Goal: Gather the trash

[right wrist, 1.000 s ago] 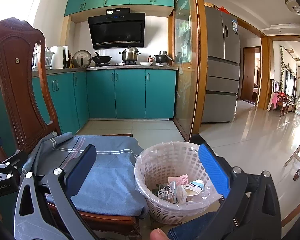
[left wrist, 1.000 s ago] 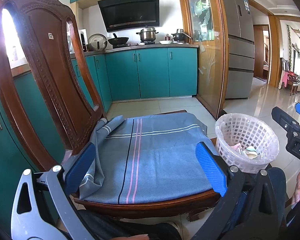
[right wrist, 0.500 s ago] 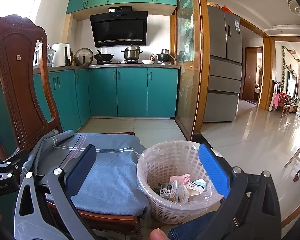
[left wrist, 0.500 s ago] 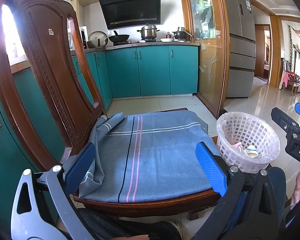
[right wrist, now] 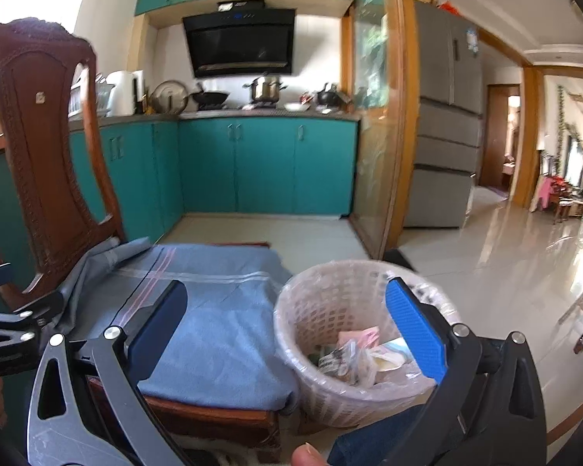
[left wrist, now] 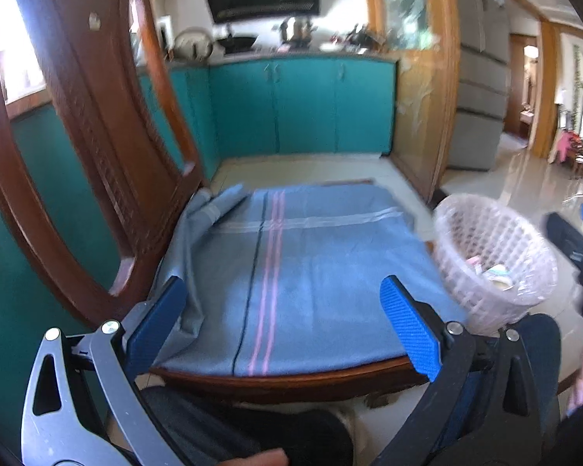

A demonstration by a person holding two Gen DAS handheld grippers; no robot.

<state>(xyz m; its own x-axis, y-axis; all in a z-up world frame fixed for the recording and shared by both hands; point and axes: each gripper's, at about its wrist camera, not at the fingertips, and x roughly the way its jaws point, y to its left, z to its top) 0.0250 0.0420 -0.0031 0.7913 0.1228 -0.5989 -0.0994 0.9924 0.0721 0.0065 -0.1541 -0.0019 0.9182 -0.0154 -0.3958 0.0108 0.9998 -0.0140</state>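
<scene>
A white plastic waste basket (right wrist: 322,303) lined with a clear bag stands on the floor to the right of a wooden chair (right wrist: 39,124). Several wrappers and a paper cup (right wrist: 353,357) lie inside it. The basket (left wrist: 486,233) also shows at the right of the left wrist view. My right gripper (right wrist: 287,326) hovers open, above the basket's left rim and the chair seat's edge, empty. My left gripper (left wrist: 283,318) hangs open over the front of the blue-grey cloth (left wrist: 291,264) that covers the seat. Nothing lies on the cloth.
Teal kitchen cabinets (right wrist: 260,167) run behind the chair, with pots on the counter. A glass sliding door in a wooden frame (right wrist: 377,116) and a grey fridge (right wrist: 447,128) stand to the right. Glossy tiled floor (right wrist: 505,256) stretches right. Legs in dark trousers (left wrist: 252,435) show below.
Both grippers have tipped downward a little, so the chair seat and basket sit higher in view. The left wrist view is blurred by motion. Both stay open and empty.
</scene>
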